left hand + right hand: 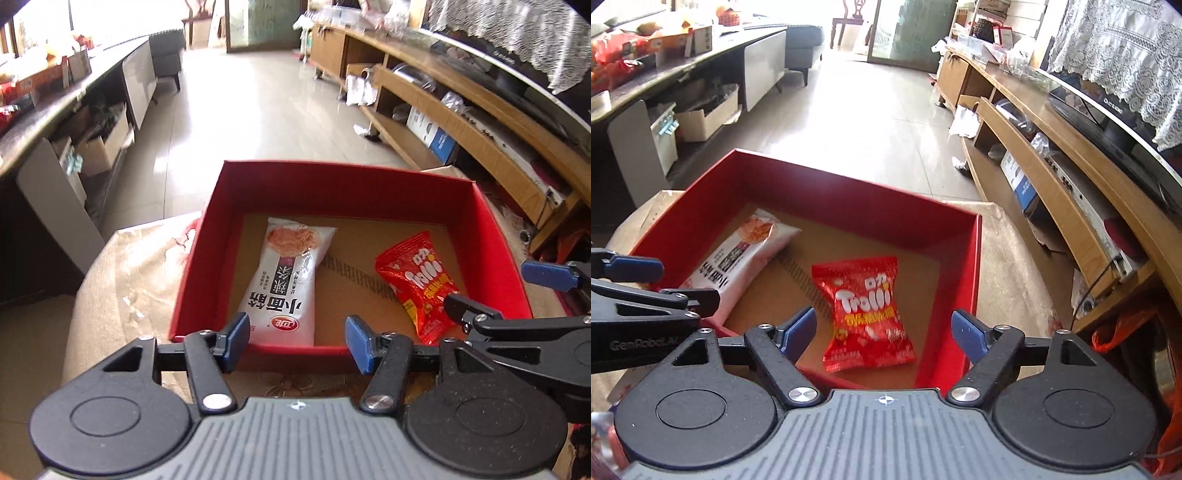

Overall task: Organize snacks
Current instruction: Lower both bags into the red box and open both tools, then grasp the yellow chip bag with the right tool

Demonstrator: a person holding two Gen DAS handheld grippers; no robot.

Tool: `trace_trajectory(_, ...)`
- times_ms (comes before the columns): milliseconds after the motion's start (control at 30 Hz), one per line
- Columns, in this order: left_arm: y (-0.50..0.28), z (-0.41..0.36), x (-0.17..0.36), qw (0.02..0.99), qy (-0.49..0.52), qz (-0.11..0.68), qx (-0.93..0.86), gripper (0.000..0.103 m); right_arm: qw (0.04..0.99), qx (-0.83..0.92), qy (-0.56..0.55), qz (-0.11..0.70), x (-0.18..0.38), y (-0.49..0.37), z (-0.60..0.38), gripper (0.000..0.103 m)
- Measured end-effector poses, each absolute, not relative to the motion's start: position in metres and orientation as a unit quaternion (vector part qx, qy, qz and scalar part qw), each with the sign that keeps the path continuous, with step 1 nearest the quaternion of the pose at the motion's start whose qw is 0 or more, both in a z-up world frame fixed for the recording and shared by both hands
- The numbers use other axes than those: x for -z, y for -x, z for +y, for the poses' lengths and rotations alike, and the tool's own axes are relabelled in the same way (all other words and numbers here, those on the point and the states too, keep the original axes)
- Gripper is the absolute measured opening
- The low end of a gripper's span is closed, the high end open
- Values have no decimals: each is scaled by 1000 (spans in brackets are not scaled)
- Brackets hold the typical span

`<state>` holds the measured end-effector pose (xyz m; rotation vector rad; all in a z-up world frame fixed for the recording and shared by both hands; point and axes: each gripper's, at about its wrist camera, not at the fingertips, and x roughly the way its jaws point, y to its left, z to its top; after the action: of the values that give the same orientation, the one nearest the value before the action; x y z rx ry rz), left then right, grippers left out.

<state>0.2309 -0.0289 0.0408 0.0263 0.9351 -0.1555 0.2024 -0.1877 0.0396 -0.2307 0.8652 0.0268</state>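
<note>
Two packets lay in the red box (pixel 973 266), on its brown cardboard floor. The white packet (pixel 284 284) rested lengthwise toward the left wall; the red Trolli packet (pixel 866 314) lay flat to the right, well apart from it. The box sat on a pale patterned cloth (pixel 122 273).

The left gripper (pixel 297 341) hovered over the near wall with its blue pads (pixel 236 341) narrowly parted and nothing between them; the white packet lay below, untouched. The right gripper (pixel 884 332) stood wider, its jaws on either side of the Trolli packet in view but above it, gripping nothing. Each gripper showed at the edge of the other's camera.
</note>
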Motion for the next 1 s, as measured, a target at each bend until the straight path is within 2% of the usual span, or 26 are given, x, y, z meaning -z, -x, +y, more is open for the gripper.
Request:
trace_trajectory(67, -222, -26, -44, 891, -10, 448, 76, 59, 900, -13, 111, 422, -41, -194, -186, 85)
trace_trajectory(467, -179, 14, -39, 879, 28, 471, 69, 60, 890, -54, 65, 449, -42, -156, -173, 87)
trace_trajectory(1000, -167, 60, -19, 861, 55, 502, 56, 64, 853, -85, 56, 512, -2, -175, -132, 90)
